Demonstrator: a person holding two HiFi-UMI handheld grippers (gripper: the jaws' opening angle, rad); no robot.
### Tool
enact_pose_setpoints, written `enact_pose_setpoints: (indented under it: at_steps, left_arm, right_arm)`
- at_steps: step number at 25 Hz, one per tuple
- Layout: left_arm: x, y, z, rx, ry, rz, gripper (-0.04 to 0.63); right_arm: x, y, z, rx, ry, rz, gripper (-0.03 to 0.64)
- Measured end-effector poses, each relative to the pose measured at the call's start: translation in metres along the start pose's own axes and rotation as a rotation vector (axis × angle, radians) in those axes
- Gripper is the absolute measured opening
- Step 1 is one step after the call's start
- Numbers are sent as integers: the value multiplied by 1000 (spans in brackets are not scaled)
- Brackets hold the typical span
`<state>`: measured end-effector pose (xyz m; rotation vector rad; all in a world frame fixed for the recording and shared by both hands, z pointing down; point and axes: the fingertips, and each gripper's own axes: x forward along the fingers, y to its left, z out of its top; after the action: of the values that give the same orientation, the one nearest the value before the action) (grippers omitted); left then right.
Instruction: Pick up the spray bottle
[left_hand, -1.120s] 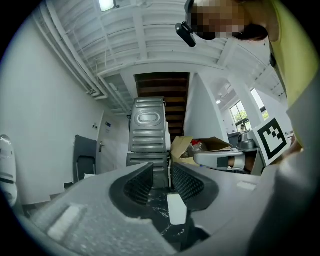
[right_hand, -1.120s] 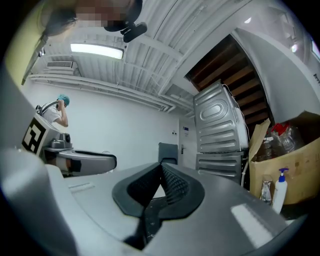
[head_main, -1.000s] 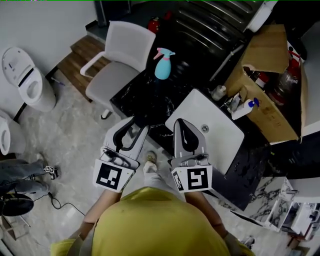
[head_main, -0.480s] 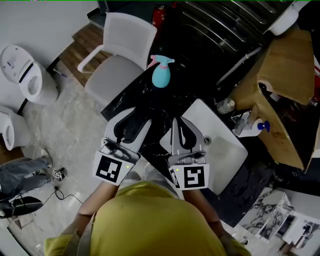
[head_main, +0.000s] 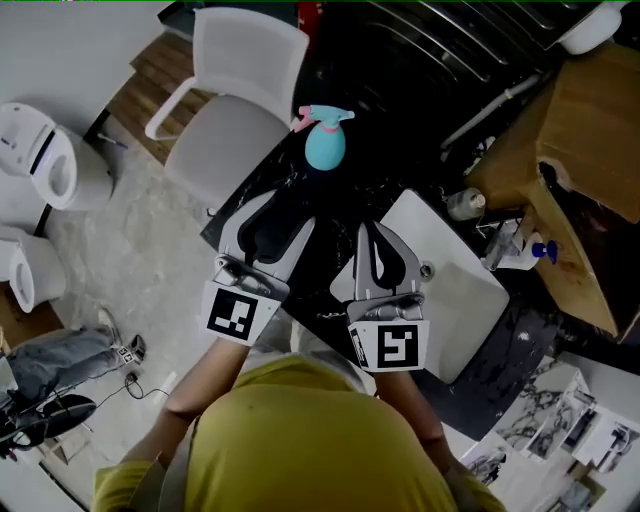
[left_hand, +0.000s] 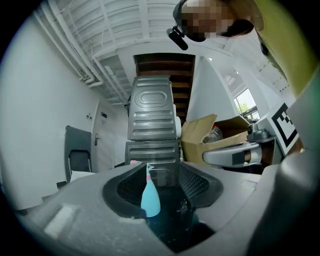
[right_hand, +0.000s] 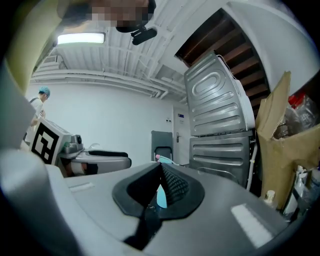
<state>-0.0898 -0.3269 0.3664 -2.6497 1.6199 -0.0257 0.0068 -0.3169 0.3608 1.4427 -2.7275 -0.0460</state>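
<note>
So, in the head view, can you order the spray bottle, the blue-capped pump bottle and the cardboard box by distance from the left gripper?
From the left gripper, whose empty jaws have just been opening:
1. Spray bottle, just ahead on the counter.
2. Pump bottle, far right, beside the sink.
3. Cardboard box, beyond it at the right edge.

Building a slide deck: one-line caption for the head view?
Left gripper, jaws just opening and empty, and right gripper point at the teal spray bottle on the black counter.

The head camera looked steeply down from behind the left gripper (head_main: 278, 206) and right gripper (head_main: 366, 229); each gripper camera sat close behind its jaws, both facing the spray bottle (head_main: 325, 146) ahead.
</note>
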Motion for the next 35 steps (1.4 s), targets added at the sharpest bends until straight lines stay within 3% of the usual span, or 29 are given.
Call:
enact_pose_setpoints:
  at_steps: [7, 17, 27, 35]
  left_arm:
    - [37, 27, -36, -3, 65, -59, 252]
    - [85, 49, -79, 1, 112, -104, 309]
    - [123, 62, -113, -81, 176, -149, 412]
    - [149, 56, -116, -35, 158, -260, 444]
  right_arm:
    - [24, -2, -7, -39, 26, -57, 1]
    - [52, -9, -25, -8, 66, -117, 0]
    - [66, -16, -38, 40, 102, -143, 0]
    - [72, -19, -47, 40, 124, -137, 1]
